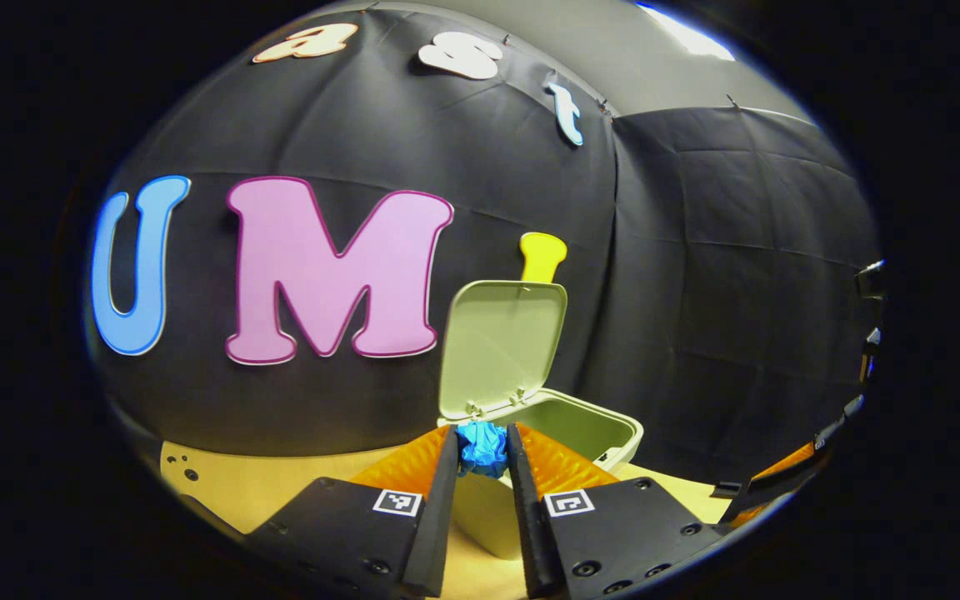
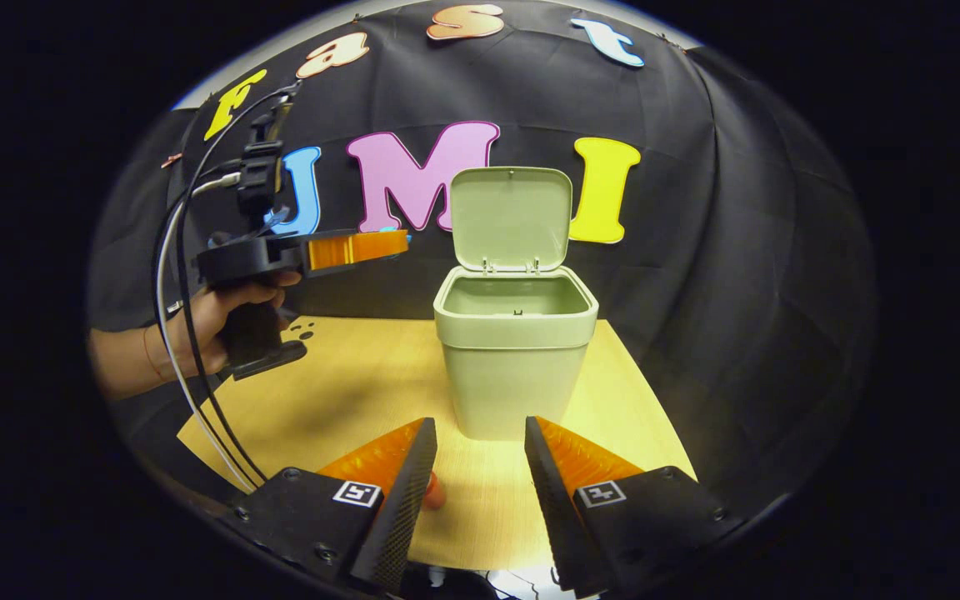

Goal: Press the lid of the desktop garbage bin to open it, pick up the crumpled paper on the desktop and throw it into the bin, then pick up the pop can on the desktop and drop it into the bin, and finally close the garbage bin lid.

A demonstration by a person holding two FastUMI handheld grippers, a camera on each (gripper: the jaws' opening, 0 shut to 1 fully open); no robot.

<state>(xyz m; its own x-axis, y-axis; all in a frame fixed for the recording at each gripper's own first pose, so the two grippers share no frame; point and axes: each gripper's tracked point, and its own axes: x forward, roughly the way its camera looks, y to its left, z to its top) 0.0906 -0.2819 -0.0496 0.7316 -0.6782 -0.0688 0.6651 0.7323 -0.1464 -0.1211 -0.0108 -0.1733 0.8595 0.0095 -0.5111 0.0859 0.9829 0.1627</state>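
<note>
Up near the bin's [image 2: 515, 333] open mouth, the left gripper [image 1: 482, 450] has its fingers closed on the blue crumpled paper [image 1: 482, 447], held above the table [image 2: 363, 392] just before the rim. The lid [image 2: 511, 218] stands upright at the back. A hand [image 2: 222, 321] grips that tool. The right gripper [image 2: 480, 450] hangs low, fingers spread and holding nothing, facing the bin.

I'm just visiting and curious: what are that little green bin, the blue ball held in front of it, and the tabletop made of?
The garbage bin looks like moulded plastic: smooth pale green walls, matte sheen, rounded corners, a hinged lid. The crumpled paper is blue, with sharp creases and folds. The tabletop looks like light wood or wood-look laminate, with faint straight grain; which one I can't tell.
</note>
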